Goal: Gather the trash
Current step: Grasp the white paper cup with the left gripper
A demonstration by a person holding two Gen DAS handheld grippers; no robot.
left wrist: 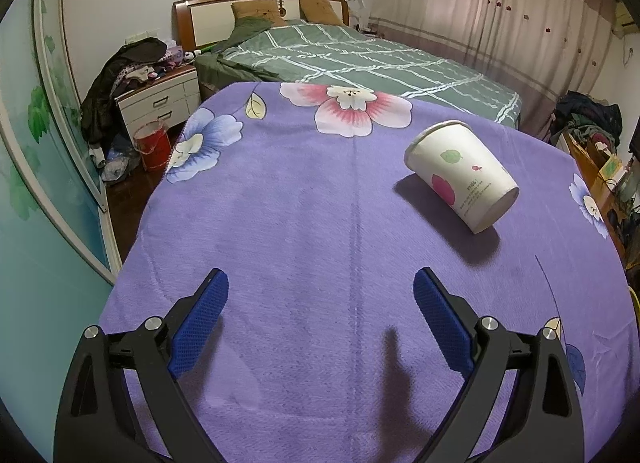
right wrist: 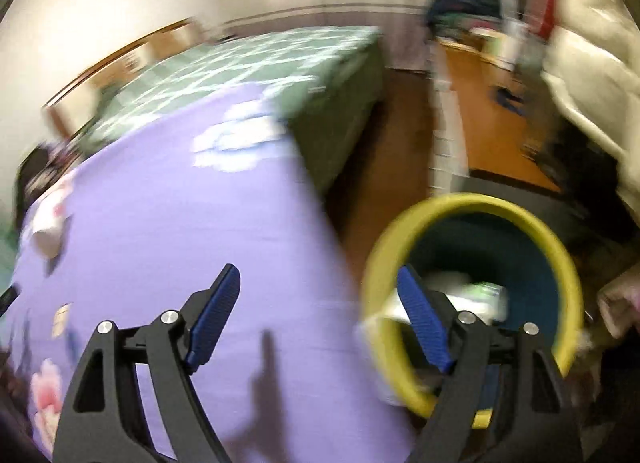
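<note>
A white paper cup (left wrist: 462, 173) with a pink and green print lies on its side on the purple flowered blanket (left wrist: 304, 223), ahead and to the right of my left gripper (left wrist: 320, 283), which is open and empty. The cup also shows small and blurred at the far left of the right wrist view (right wrist: 48, 239). My right gripper (right wrist: 318, 281) is open and empty over the blanket's right edge. A yellow-rimmed bin (right wrist: 560, 259) with white and green trash (right wrist: 476, 295) inside stands just right of it, partly behind the right finger (right wrist: 424, 319).
A bed with a green checked cover (left wrist: 360, 59) lies beyond the blanket. A nightstand piled with clothes (left wrist: 160, 95) and a red bucket (left wrist: 152, 145) stand at the left. Wooden furniture (right wrist: 492, 115) and dark floor (right wrist: 396, 151) lie beyond the bin.
</note>
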